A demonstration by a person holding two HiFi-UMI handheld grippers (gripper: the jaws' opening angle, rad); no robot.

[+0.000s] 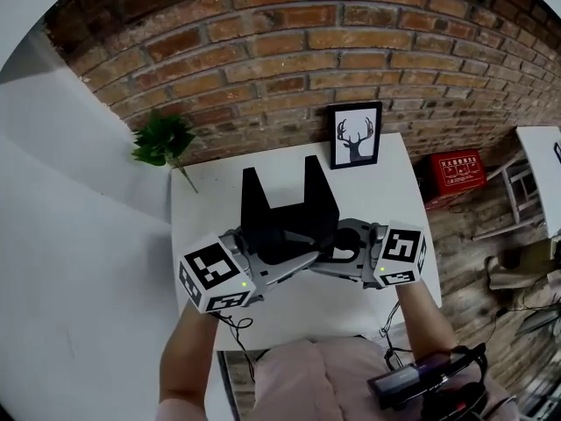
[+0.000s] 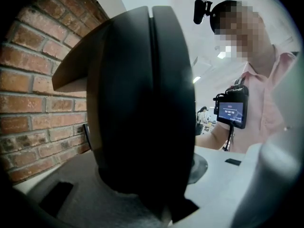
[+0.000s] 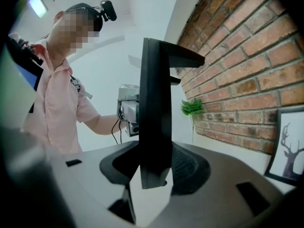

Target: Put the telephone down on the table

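Observation:
A black U-shaped telephone handset [image 1: 285, 217] is held between my two grippers over the white table [image 1: 206, 209], its two ends standing up towards the brick wall. My left gripper [image 1: 294, 266] grips it from the left and my right gripper [image 1: 337, 257] from the right, both shut on its lower middle part. In the left gripper view the telephone [image 2: 142, 103] fills the space between the jaws of the left gripper [image 2: 147, 194]. In the right gripper view the telephone [image 3: 154, 118] shows edge-on, upright, inside the right gripper [image 3: 152, 184]. Whether it touches the table is hidden.
A framed deer picture [image 1: 356, 135] leans on the brick wall at the table's back edge, right of centre. A small green plant [image 1: 164, 139] stands at the back left corner. A red box [image 1: 460, 172] sits on the floor to the right.

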